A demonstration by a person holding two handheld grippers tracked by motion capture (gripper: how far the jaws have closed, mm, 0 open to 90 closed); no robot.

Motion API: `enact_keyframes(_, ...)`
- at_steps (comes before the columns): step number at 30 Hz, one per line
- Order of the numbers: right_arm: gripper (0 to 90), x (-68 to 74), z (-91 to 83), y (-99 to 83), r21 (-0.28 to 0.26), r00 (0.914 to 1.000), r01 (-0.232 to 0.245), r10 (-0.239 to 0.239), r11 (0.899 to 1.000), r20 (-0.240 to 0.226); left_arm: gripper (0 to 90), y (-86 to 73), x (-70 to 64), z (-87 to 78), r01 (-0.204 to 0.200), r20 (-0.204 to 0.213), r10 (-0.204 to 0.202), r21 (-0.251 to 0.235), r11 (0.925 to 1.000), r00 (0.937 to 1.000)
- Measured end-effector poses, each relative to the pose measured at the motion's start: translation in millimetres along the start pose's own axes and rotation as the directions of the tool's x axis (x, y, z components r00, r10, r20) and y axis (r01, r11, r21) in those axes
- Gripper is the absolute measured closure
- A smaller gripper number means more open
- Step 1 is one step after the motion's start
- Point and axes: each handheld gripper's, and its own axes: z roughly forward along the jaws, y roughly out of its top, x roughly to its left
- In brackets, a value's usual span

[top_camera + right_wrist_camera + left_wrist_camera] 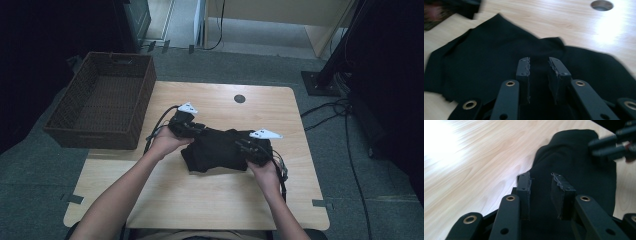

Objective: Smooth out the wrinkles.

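A black garment (220, 150) lies bunched and folded at the middle of the wooden table (210, 200). My left gripper (199, 129) is at its left end; in the left gripper view (540, 178) the jaws stand narrowly apart with a fold of the garment (574, 157) between them. At the garment's right end is my right gripper (243, 145). In the right gripper view (539, 62) a raised ridge of the garment (486, 50) runs in between the jaws. The right gripper (609, 145) also appears blurred, far off over the cloth.
A dark wicker basket (145, 95) stands off the table's left rear corner. A round hole (239, 98) sits near the table's far edge. Cables (330, 110) and a black stand base (320, 82) lie on the floor at the right.
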Motion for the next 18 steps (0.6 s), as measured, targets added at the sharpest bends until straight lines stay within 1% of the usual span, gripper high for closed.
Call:
enact_keyframes(2,70.1,7.2,-2.2,-6.2,-0.006,0.9999,0.005,-0.005,1.000,-0.011,68.0,2.5,0.0,12.8,-0.008,0.027,0.008,0.019,0.9998,0.9996)
enact_keyframes(4,68.3,13.3,-3.0,-12.3,-0.008,0.9998,0.003,-0.003,1.000,-0.018,67.5,2.0,0.8,25.1,-0.030,0.020,0.029,0.049,0.9983,0.9994)
enact_keyframes(5,68.2,15.7,-3.2,-15.6,-0.010,0.9998,0.002,-0.002,1.000,-0.019,67.2,0.6,2.0,30.4,-0.027,0.028,0.025,0.062,0.9977,0.9993)
enact_keyframes(6,67.6,17.2,-2.9,-19.1,-0.012,0.9998,0.002,-0.002,1.000,-0.018,66.7,0.6,2.0,30.4,-0.027,0.028,0.025,0.062,0.9977,0.9993)
enact_keyframes(7,67.5,17.5,-2.0,-22.6,-0.010,0.9998,0.004,-0.005,1.000,-0.017,66.3,-3.3,4.5,38.7,-0.027,0.027,0.024,0.096,0.9950,0.9993)
enact_keyframes(8,66.9,17.3,-0.7,-25.9,-0.003,0.9998,0.003,-0.003,1.000,-0.018,65.1,-5.6,6.1,41.3,-0.021,0.030,0.018,0.106,0.9941,0.9994)
enact_keyframes(10,64.9,16.5,2.2,-31.5,0.011,0.9998,-0.003,0.004,1.000,-0.018,62.5,-10.4,9.9,43.7,-0.005,0.035,0.001,0.102,0.9947,0.9994)
enact_keyframes(12,63.5,16.1,4.3,-36.0,0.011,0.9999,-0.001,0.001,1.000,-0.010,60.5,-13.8,12.9,44.5,0.000,0.028,-0.003,0.115,0.9933,0.9996)
enact_keyframes(14,62.7,14.2,7.8,-39.2,0.022,0.9999,0.012,-0.012,1.000,-0.001,60.0,-17.3,15.1,43.8,0.005,0.032,-0.008,0.110,0.9939,0.9995)
enact_keyframes(15,62.9,12.8,9.9,-41.1,0.026,0.9998,0.021,-0.021,0.999,-0.003,59.9,-18.8,15.6,43.1,0.010,0.036,-0.014,0.113,0.9936,0.9993)
enact_keyframes(17,63.3,11.7,12.6,-42.9,0.019,1.0000,0.009,-0.009,1.000,-0.002,59.8,-21.7,14.8,42.3,0.015,0.037,-0.019,0.119,0.9928,0.9991)
enact_keyframes(18,63.4,11.5,13.6,-42.7,0.015,0.9996,0.027,-0.028,1.000,0.004,59.7,-23.4,14.2,41.5,0.017,0.034,-0.021,0.120,0.9926,0.9992)
